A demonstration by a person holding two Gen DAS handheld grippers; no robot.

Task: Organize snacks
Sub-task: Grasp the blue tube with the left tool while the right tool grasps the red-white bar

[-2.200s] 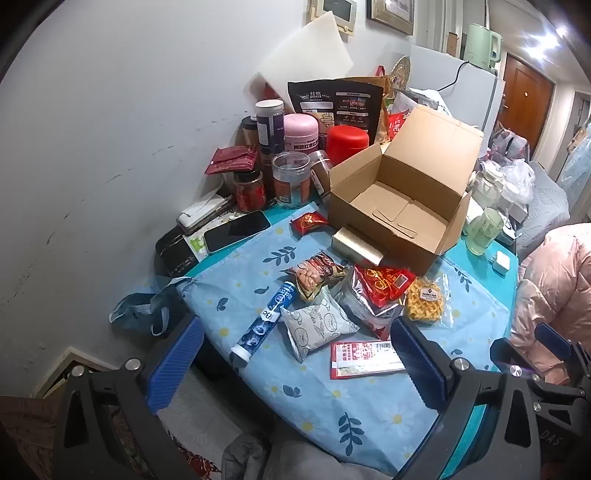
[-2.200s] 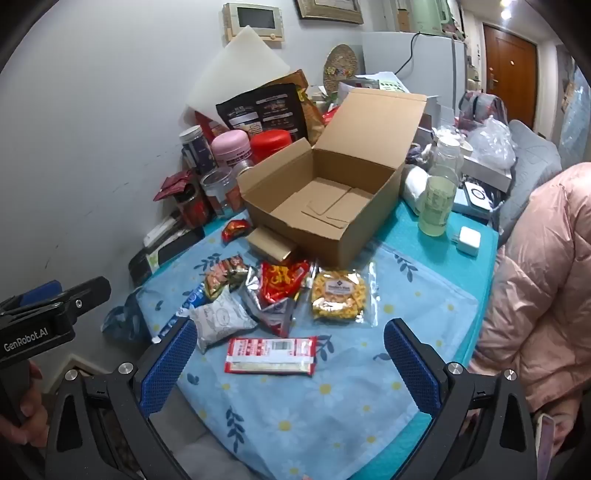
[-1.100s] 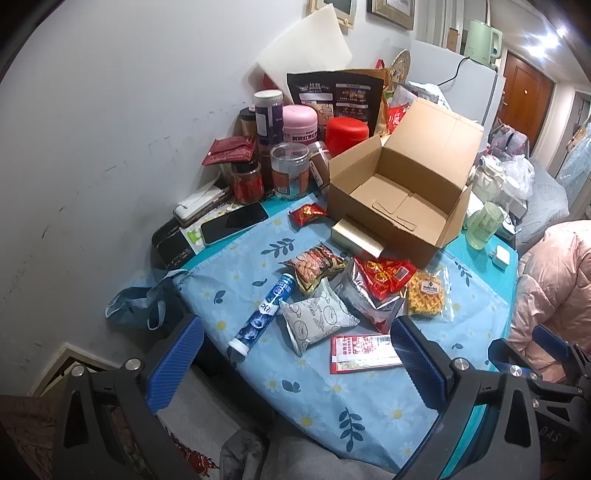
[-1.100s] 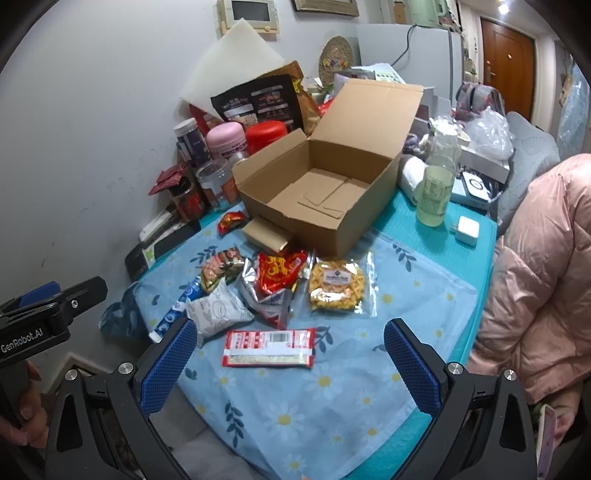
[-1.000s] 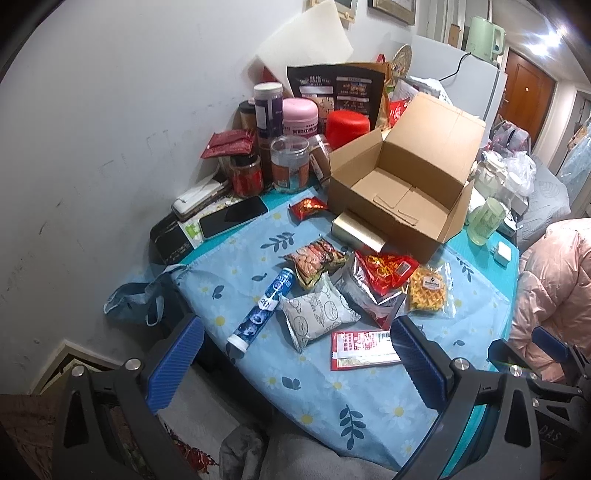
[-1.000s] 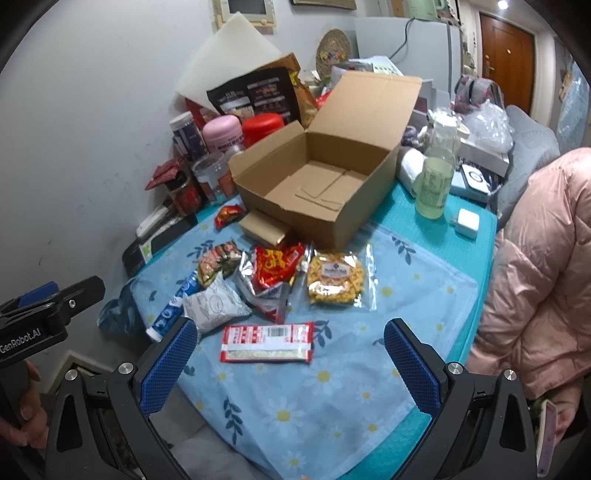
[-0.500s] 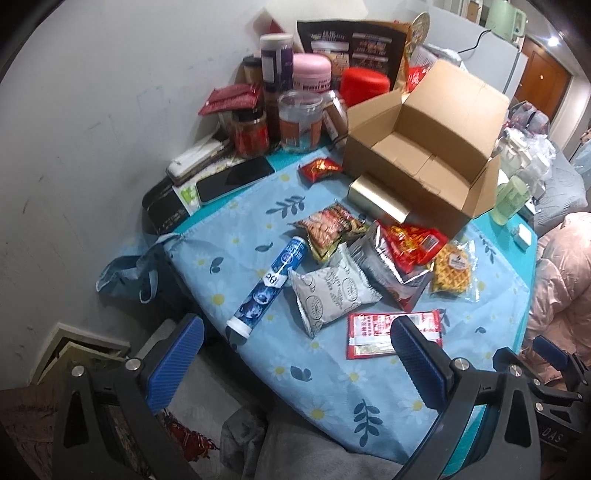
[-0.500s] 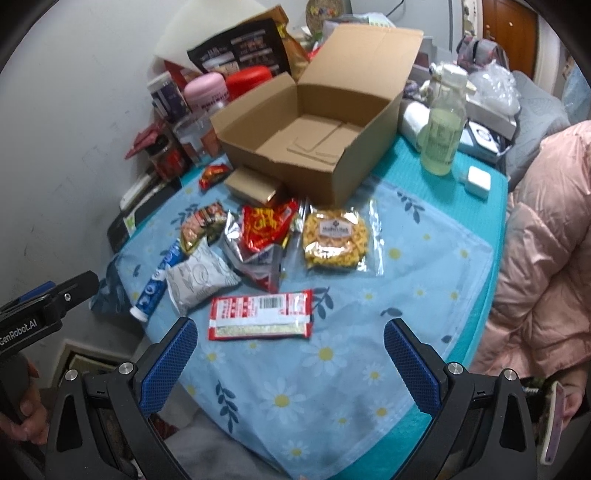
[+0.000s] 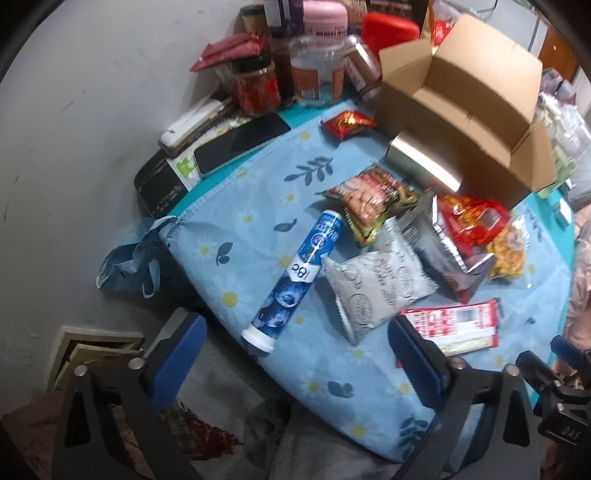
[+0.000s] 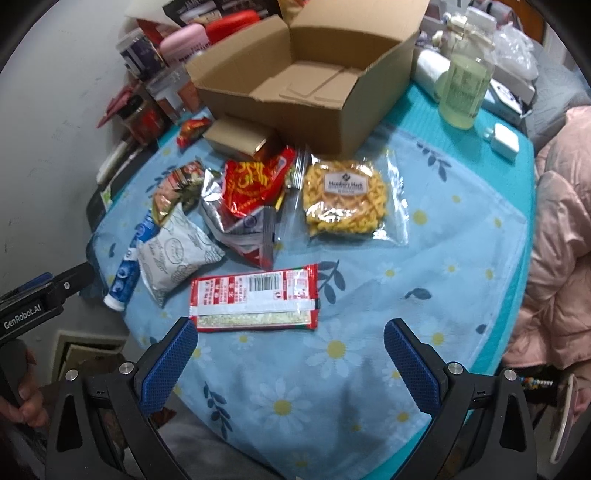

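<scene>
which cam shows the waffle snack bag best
The right wrist view: the clear waffle bag lies whole and unobstructed, label readable, in front of the cardboard box. In the left wrist view only a blurred sliver shows behind the red packet.

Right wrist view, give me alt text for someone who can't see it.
Open, empty right hand-held gripper above a flat red packet on a floral cloth; more snack bags lie before an open cardboard box.

Jars and canisters crowd the wall side of the table (image 10: 424, 118): pink-lidded tub (image 9: 325, 16), red-lidded container (image 9: 388, 31), dark jar (image 9: 256, 85). A black phone (image 9: 242, 142) lies flat beside them. Near the far edge, a pale green bottle (image 10: 463, 92) stands upright, with a white charger (image 10: 504, 140) close by.
</scene>
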